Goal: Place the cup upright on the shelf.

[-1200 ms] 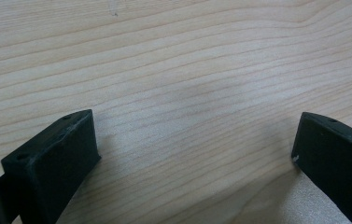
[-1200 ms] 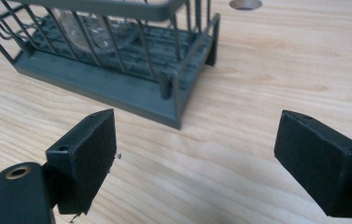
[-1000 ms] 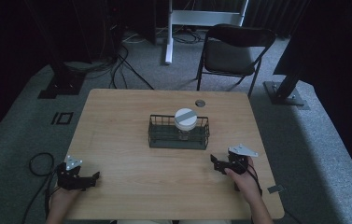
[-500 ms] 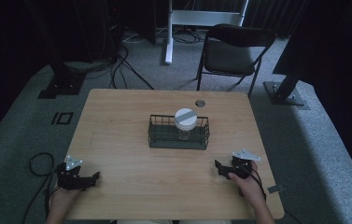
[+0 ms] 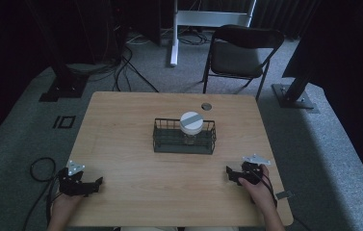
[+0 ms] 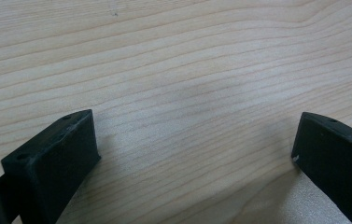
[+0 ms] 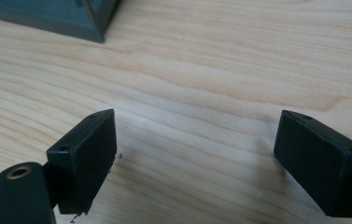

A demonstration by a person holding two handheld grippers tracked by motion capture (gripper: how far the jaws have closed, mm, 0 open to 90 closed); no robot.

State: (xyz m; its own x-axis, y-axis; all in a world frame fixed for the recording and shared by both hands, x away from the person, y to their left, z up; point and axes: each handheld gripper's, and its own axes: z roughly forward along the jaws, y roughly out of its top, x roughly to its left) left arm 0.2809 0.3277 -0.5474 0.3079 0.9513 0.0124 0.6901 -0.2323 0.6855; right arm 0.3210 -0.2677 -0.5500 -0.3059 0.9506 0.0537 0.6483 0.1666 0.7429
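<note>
Black jaws spread wide on both sides, and nothing between them but bare wood. Our right gripper [image 5: 233, 174] sits near the table's [image 5: 121, 139] front right corner, jaws parted as far as we can see, holding nothing; a corner of the dark wire basket [image 7: 71, 16] peeks in at the top of its own view. Our left gripper [image 5: 95, 183] lies near the front left corner, equally wide and empty, with plain wood grain [image 6: 187, 70] ahead of it.

Out toward the middle of the table stands the wire basket [image 5: 184, 142], and inside it, right of centre, a clear jar with a white lid [image 5: 191, 122] poking up above the rim. A small round grommet [image 5: 206, 106] sits near the far edge, just behind it.

Here's our worry, as we judge it. That jar stands tall inside a light basket, so a reach from the side could catch the wire wall and shove the whole basket along instead of gripping anything. Coming from above, the lid looks smooth and broad; jaws closing off-centre could slip or tip the jar against the wires. And lifting it without steadying the basket might drag the basket up too.
</note>
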